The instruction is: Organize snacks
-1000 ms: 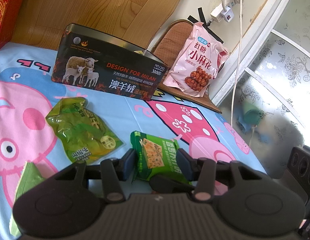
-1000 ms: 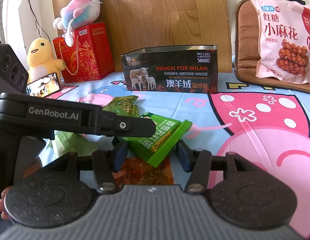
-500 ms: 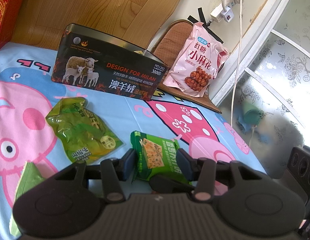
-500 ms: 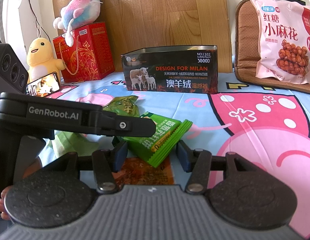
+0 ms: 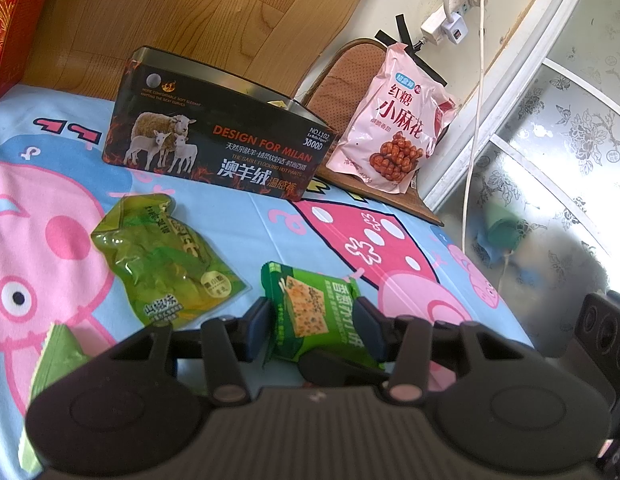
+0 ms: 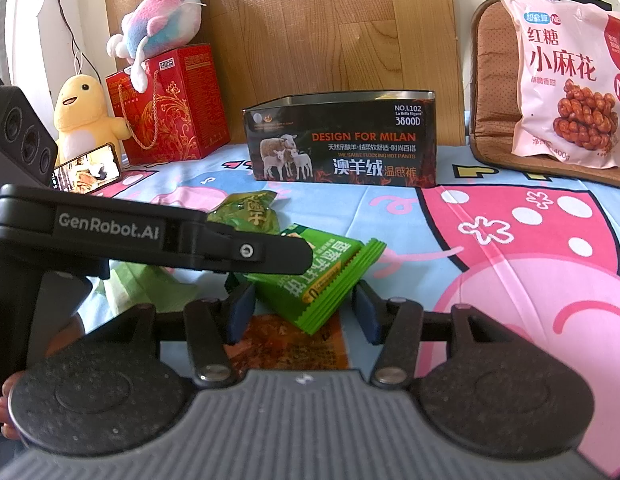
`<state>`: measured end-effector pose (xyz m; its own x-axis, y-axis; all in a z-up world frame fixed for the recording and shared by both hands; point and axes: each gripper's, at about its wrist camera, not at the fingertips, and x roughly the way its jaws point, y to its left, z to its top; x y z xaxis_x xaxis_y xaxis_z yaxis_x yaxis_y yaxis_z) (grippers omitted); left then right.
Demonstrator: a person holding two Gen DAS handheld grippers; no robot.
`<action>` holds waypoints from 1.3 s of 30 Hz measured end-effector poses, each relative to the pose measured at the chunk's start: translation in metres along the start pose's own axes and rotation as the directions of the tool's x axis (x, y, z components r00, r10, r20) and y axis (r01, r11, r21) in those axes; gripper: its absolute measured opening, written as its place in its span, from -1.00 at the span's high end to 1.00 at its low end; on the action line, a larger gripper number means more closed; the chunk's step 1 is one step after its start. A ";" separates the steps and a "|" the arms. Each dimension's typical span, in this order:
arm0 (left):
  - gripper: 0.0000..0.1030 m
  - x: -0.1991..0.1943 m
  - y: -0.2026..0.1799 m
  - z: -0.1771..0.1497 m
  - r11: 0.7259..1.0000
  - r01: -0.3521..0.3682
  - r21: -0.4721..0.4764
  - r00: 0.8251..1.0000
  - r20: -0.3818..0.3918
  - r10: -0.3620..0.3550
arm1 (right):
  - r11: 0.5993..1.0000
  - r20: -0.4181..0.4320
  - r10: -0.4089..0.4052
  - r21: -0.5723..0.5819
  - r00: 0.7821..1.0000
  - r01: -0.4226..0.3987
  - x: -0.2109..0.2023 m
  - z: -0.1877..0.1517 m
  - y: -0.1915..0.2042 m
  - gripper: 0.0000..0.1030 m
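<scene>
The left gripper has its jaws clamped on the green cracker pack, near the front edge of the cartoon sheet. The right gripper has jaws apart around the same pack's end. The black tin stands near the back edge.

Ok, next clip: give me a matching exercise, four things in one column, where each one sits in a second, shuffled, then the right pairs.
Things:
1. green cracker packet
2. pink twist-snack bag
3. yellow-green pouch
4. pastel plush toy

Places:
A. on top of the red gift bag
B. flat on the cartoon sheet, in front of the black tin
C. between the left gripper fingers
D. leaning upright against the brown cushion

Pairs: 1-C, 2-D, 3-B, 4-A
</scene>
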<state>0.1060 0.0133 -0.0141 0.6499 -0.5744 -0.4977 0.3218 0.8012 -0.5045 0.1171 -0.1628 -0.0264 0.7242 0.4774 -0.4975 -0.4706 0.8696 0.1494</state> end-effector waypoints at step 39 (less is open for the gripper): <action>-0.10 -0.045 0.054 0.066 0.990 -0.100 -0.100 0.994 0.028 0.103 | 0.992 -0.022 0.124 0.030 0.992 -0.123 0.018 0.056 -0.035 -0.23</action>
<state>0.1397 0.0933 0.0274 0.6984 -0.4839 -0.5274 0.1849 0.8338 -0.5201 0.1746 -0.1774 0.0078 0.6491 0.5785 -0.4940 -0.5406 0.8077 0.2355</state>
